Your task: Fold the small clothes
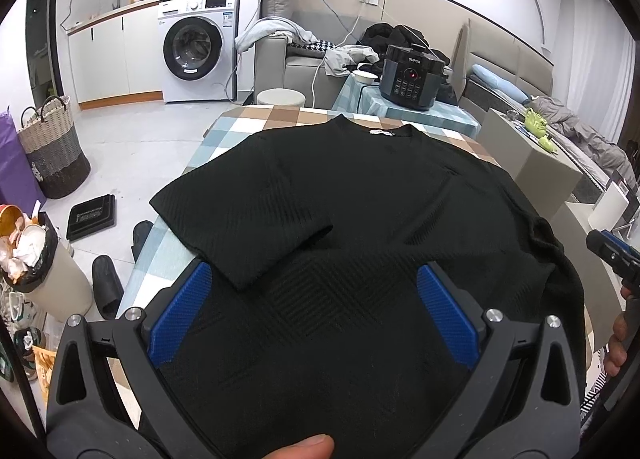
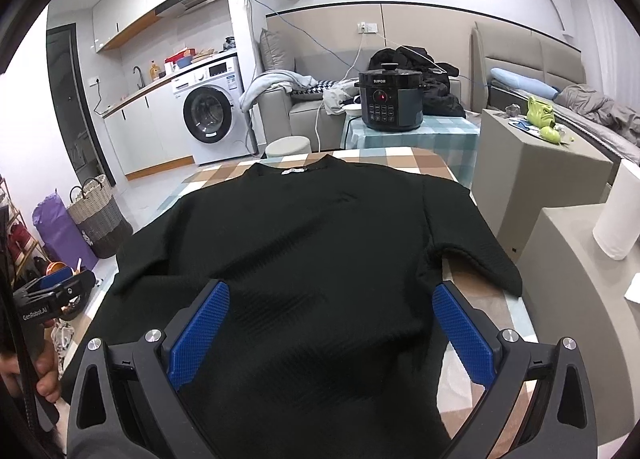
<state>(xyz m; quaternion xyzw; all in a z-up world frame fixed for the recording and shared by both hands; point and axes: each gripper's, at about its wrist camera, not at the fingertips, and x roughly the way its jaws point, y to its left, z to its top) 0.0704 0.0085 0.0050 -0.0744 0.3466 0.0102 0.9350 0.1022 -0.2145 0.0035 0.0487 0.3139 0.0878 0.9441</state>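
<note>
Both open grippers [image 1: 314, 275] [image 2: 330, 295] apparently hover over black shirt [image 1: 360, 187].

Each claw has two fingers faced with bright blue pads in a fine diamond-knurled texture, set into matte black plastic arms. On the left claw [image 1: 314, 311] the black linkage bars carry round silver screw heads at their joints and long teardrop cut-outs, and the right claw [image 2: 330, 331] is built the same way. Seen from the right wrist camera, the left claw's body at the left edge bears white "GenRoboLAI" lettering on black, with a blue part above it. Bare skin shows on the fingers gripping each handle, and a thumb tip sits at the near edge of the left view
</note>
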